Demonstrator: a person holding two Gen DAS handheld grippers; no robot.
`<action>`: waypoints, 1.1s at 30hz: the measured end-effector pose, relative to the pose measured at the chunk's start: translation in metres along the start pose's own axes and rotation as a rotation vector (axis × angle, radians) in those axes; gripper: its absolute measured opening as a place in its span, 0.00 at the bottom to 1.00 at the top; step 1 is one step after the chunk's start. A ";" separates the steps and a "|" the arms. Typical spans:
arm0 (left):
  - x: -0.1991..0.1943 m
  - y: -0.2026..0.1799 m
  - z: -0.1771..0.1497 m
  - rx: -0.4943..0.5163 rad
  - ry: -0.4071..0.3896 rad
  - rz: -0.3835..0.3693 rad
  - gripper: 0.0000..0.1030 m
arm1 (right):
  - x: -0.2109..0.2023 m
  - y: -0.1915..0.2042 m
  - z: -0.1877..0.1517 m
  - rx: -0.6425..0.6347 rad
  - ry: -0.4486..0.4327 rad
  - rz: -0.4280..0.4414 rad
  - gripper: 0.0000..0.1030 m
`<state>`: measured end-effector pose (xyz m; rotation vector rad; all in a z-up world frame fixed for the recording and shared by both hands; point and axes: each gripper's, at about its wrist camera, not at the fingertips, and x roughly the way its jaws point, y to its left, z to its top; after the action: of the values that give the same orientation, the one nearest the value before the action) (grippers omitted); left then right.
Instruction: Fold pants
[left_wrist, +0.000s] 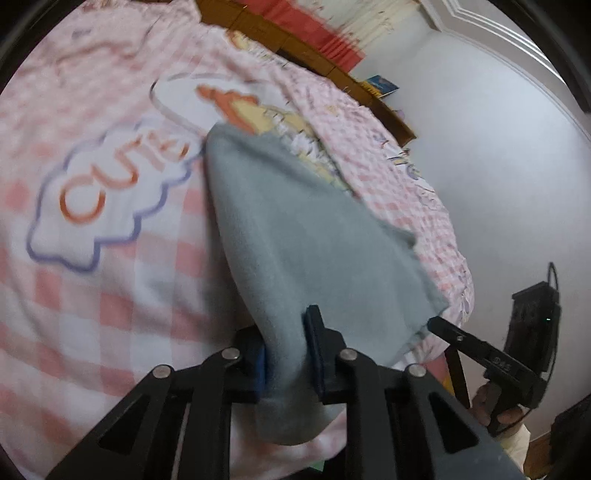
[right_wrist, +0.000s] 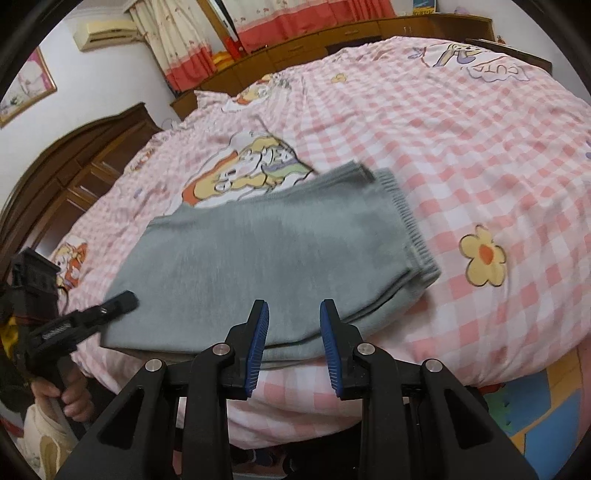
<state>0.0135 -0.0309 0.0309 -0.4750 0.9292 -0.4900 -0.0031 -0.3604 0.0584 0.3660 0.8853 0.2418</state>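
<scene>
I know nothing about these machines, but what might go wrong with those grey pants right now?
Only the left claw pinches the grey pants; the right claw hangs open by the near edge. Pulling from that one side might drag the folded layers askew. The stack also lies close to the edge of the checked bedspread, so it might slide off.

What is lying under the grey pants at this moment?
The grey pants rest on the pink checked bedcover, partly overlapping its cartoon print. Whatever print lies beneath the fabric is hidden. The left gripper pinches one end; the right gripper is open.
</scene>
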 end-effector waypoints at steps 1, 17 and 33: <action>-0.005 -0.006 0.003 0.015 -0.002 -0.004 0.16 | -0.002 -0.002 0.001 0.002 -0.006 0.004 0.29; 0.003 -0.172 0.054 0.486 0.100 0.117 0.14 | -0.027 -0.035 0.009 0.056 -0.096 0.061 0.29; 0.133 -0.229 0.032 0.538 0.353 0.099 0.14 | -0.028 -0.086 0.014 0.127 -0.081 0.028 0.29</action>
<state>0.0640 -0.2844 0.0963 0.1512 1.1012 -0.7186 -0.0046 -0.4514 0.0507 0.5030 0.8182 0.1958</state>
